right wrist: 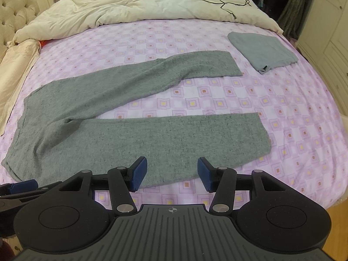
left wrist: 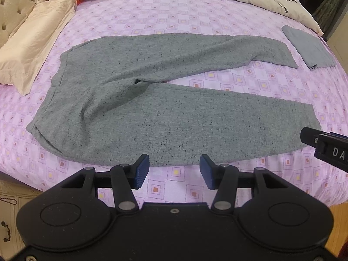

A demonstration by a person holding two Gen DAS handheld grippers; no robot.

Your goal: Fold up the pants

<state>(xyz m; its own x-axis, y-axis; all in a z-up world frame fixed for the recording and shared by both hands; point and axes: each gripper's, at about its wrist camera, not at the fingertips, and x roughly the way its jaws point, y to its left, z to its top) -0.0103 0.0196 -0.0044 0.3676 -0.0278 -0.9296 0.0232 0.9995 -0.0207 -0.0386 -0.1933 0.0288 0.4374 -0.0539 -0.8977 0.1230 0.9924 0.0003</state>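
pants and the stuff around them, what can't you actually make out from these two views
- Right claw in the left wrist view: cut off by the right edge, so its opening is not visible there.
- Left claw in the right wrist view: only one blue tip shows at the left edge.
- Underside of the pants: hidden against the bedsheet.
- Folded grey cloth: its type is unclear.

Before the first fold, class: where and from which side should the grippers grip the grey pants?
Probably the near leg's long edge, approached from the bed's front: it lies flat and straight just ahead of the open left gripper and right gripper.
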